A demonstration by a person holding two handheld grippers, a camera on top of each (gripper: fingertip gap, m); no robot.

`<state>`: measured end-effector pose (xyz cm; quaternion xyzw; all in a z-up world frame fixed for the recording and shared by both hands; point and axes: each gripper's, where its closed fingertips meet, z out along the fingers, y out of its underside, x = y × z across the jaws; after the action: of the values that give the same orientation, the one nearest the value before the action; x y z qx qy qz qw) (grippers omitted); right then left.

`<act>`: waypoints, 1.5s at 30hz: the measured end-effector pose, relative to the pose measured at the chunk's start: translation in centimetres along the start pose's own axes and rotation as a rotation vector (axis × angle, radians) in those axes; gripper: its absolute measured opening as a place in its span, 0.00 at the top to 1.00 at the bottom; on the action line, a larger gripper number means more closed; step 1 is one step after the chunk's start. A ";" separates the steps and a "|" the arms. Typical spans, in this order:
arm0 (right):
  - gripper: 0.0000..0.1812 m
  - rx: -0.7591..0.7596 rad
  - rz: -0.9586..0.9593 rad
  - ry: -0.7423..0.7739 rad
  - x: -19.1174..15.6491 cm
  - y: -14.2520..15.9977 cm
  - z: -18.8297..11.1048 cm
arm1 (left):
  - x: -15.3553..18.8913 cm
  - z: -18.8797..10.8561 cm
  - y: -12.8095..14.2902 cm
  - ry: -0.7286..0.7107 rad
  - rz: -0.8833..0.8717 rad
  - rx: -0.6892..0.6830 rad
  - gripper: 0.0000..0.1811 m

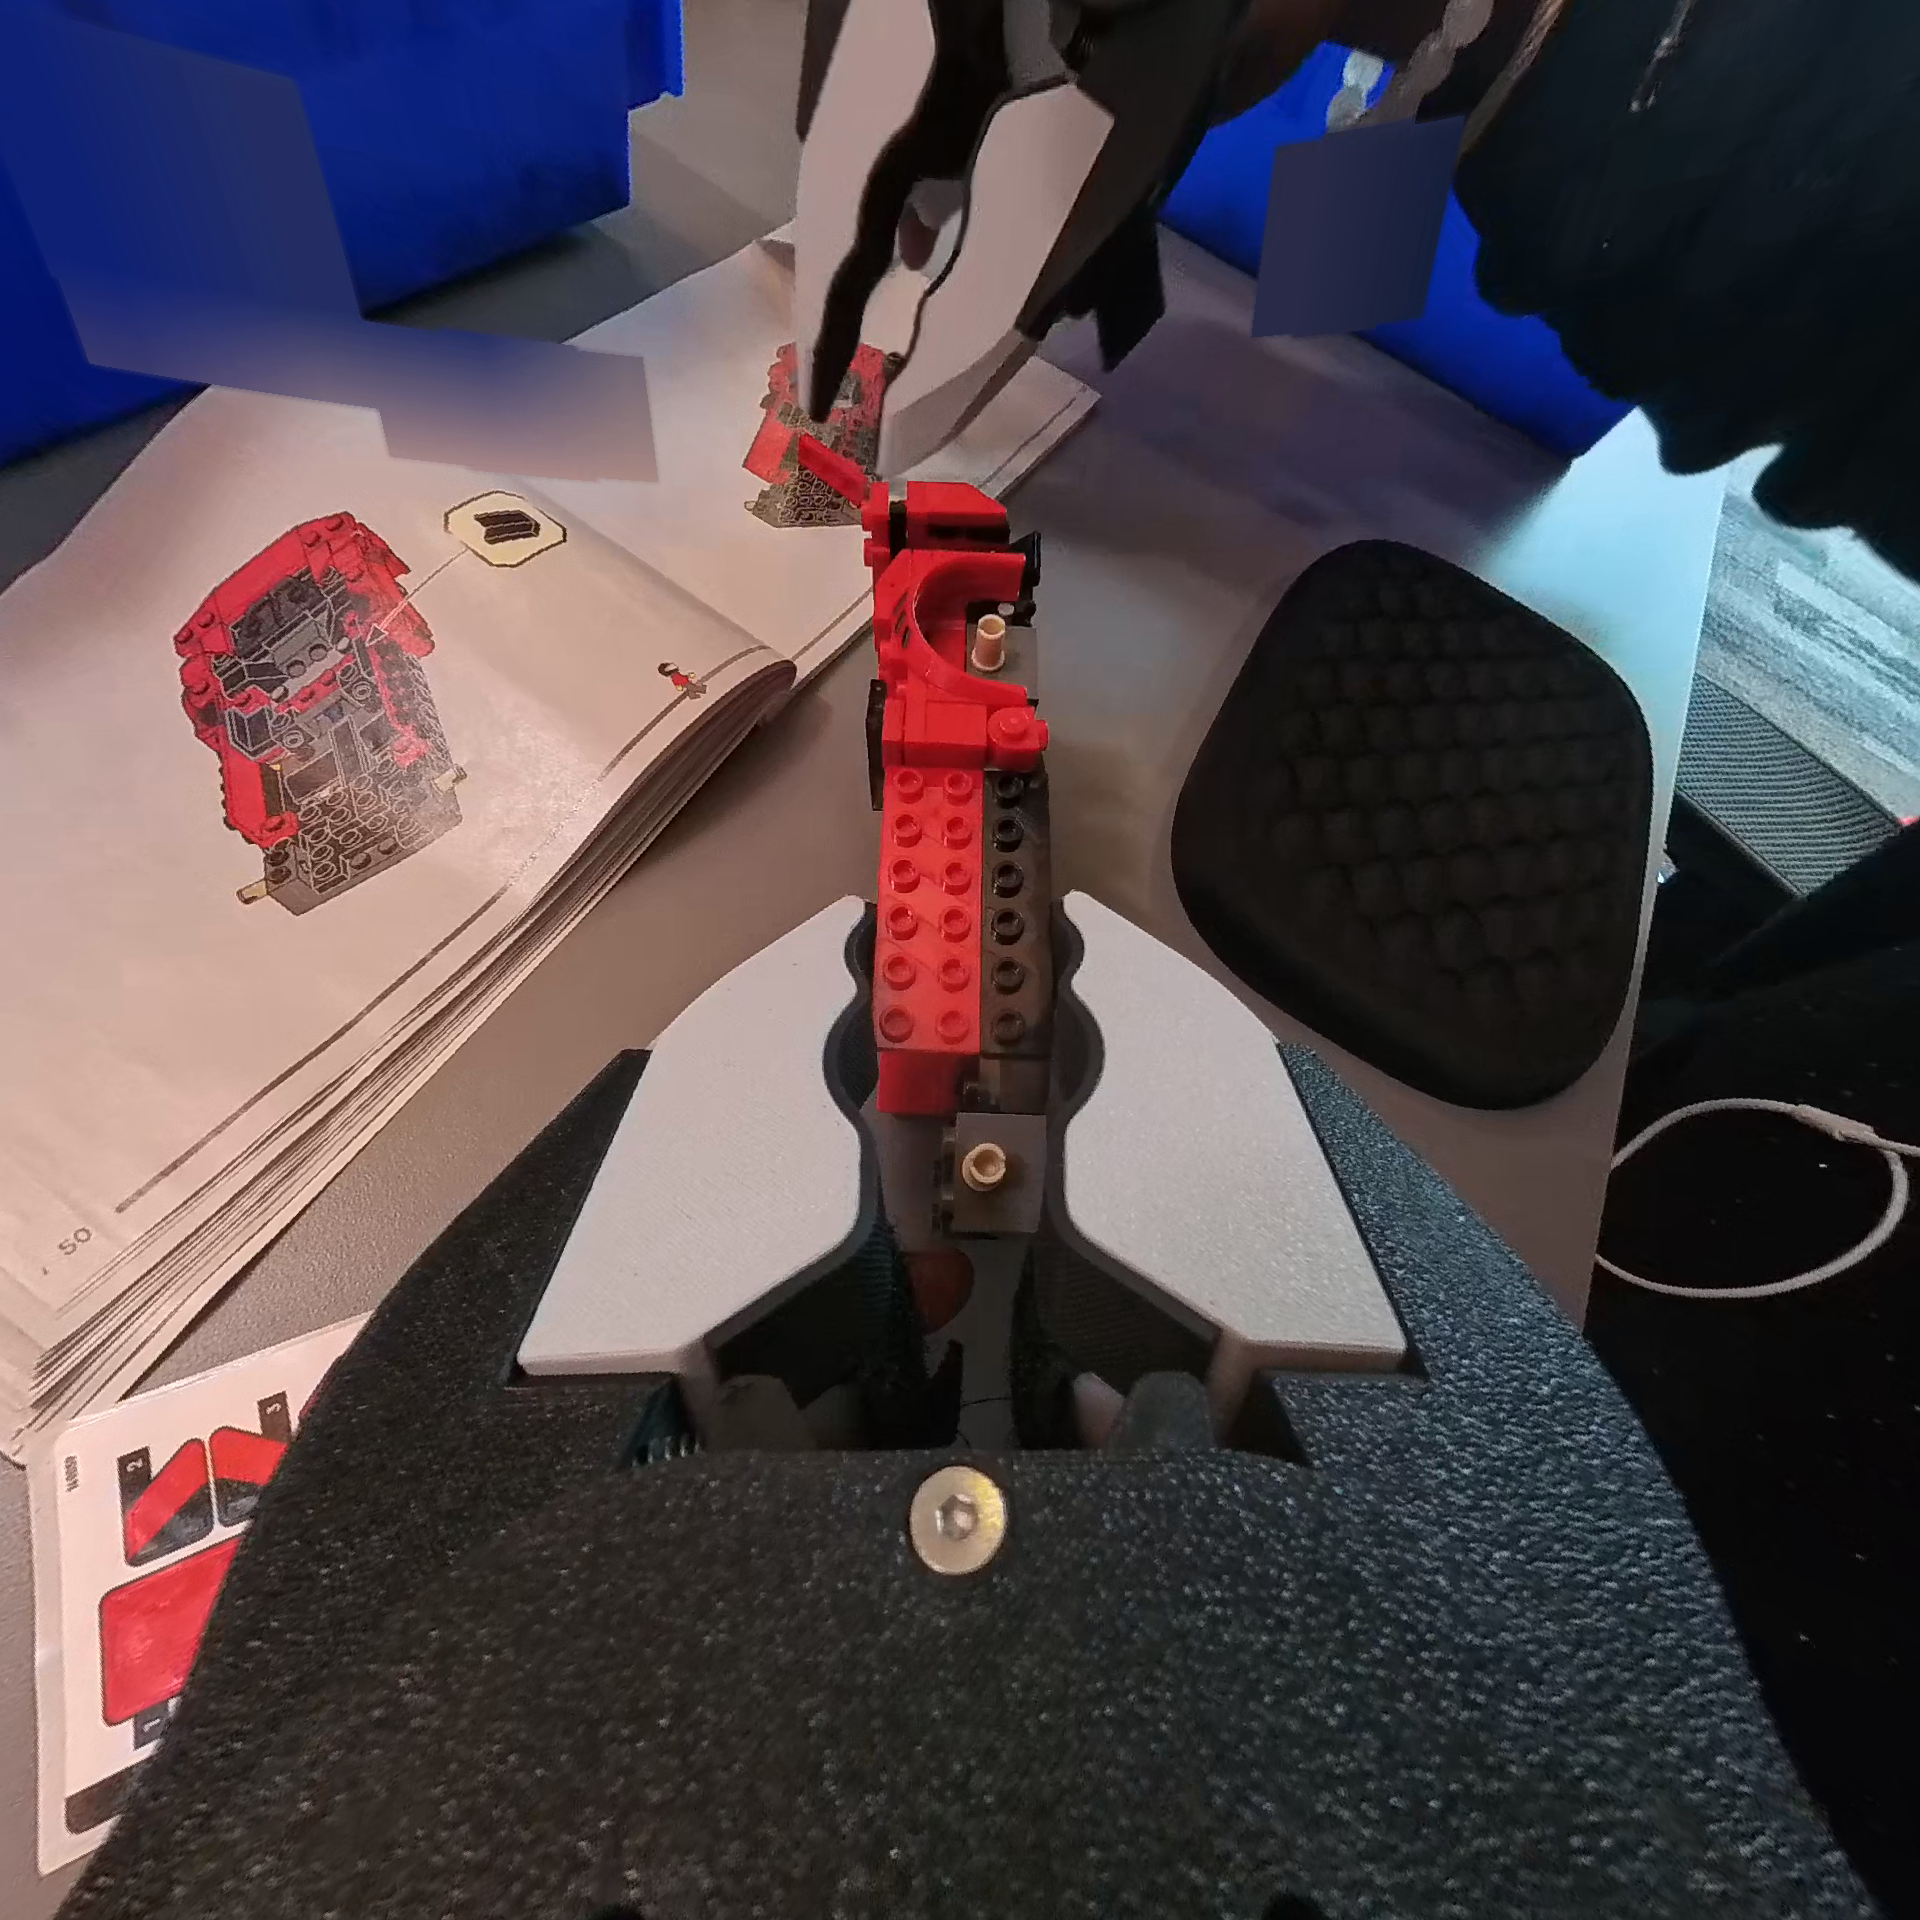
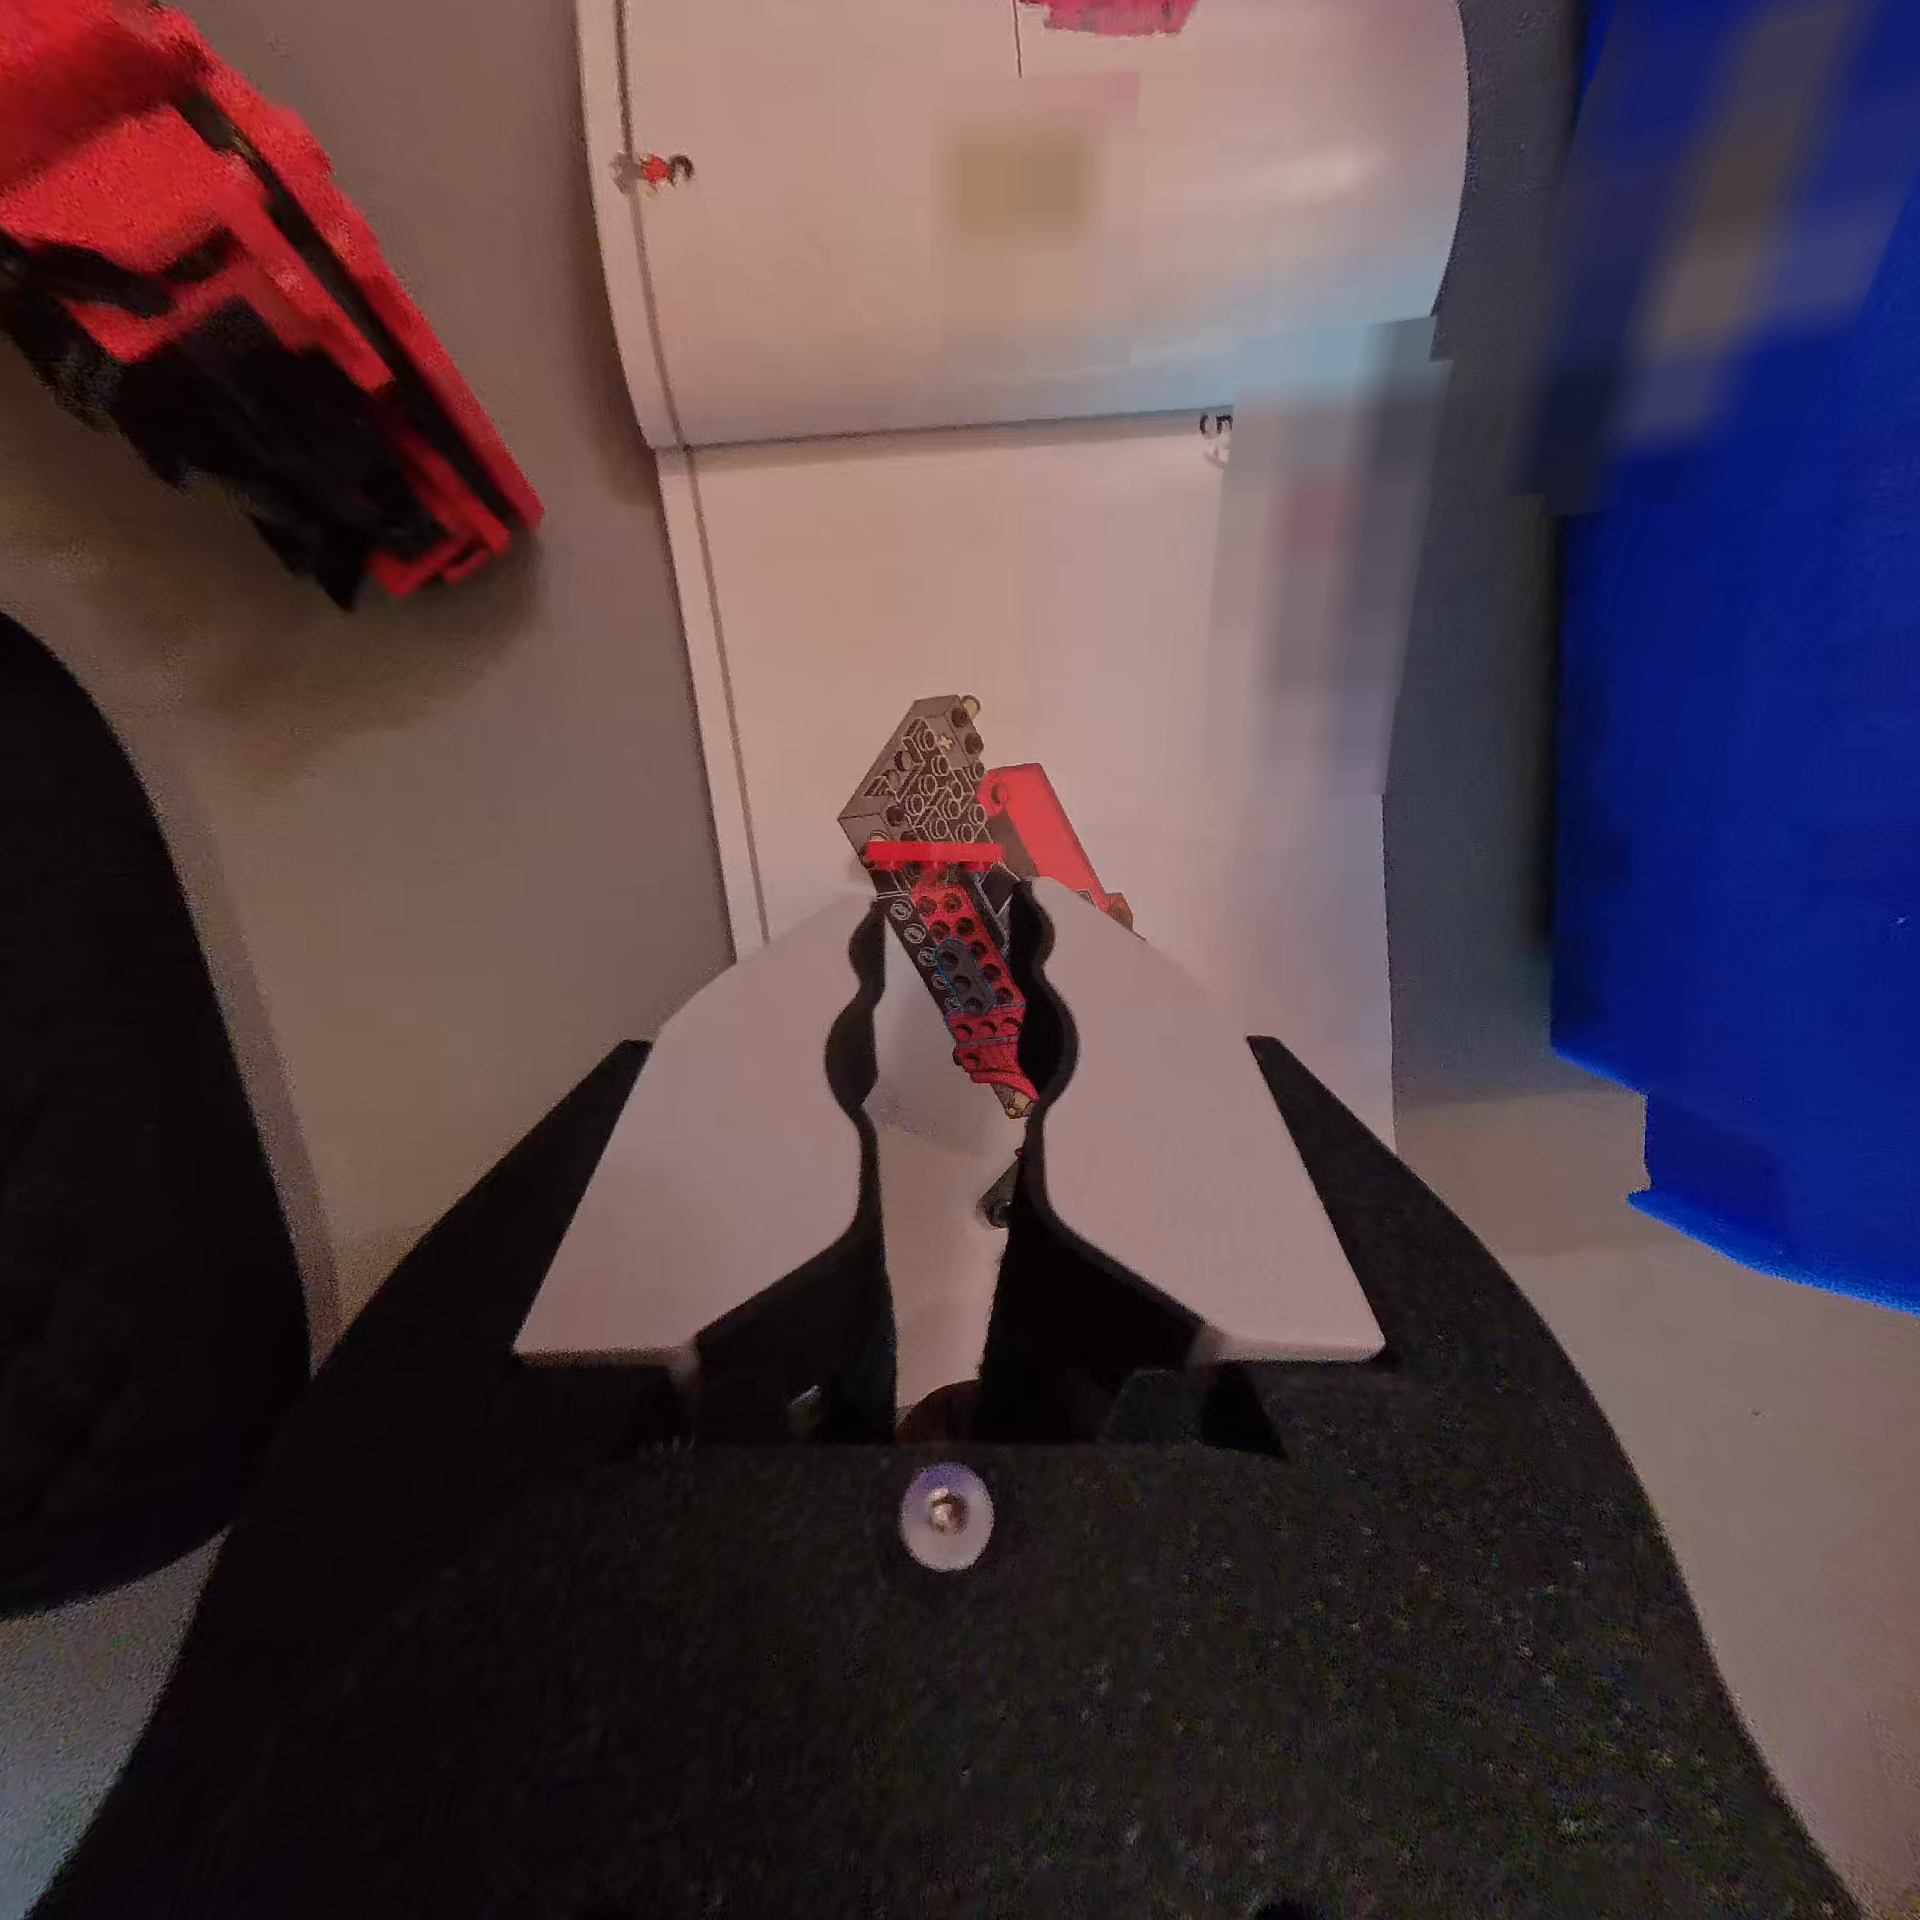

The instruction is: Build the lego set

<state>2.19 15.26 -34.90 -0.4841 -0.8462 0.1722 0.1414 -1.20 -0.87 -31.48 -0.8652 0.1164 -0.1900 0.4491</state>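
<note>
Lego car in L jaws, red plate in R

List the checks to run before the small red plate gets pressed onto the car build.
1. Left gripper clamped on the car build: ok.
2. Small red plate held at the tips of the right gripper: ok.
3. Plate seated on the build: not ok, it sits tilted at the far end.
4. Studs lined up: cannot tell.
5. Instruction booklet open alongside: ok.
</note>
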 end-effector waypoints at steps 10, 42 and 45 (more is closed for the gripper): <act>0.96 0.074 -0.009 0.011 -0.1 -2.3 1.1 | 0.0 0.0 0.0 0.002 -0.002 0.000 0.84; 0.87 0.109 0.265 0.008 -0.8 -4.0 0.1 | 0.0 0.1 0.0 0.017 0.000 0.006 0.84; 0.87 0.255 0.074 -0.122 -3.6 -8.3 -3.0 | 0.1 0.1 0.0 0.021 0.007 0.006 0.84</act>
<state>-1.25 8.72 -28.92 -0.4816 -0.8061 0.3125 0.1435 -1.04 -0.83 -31.50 -0.8615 0.1234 -0.1977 0.4511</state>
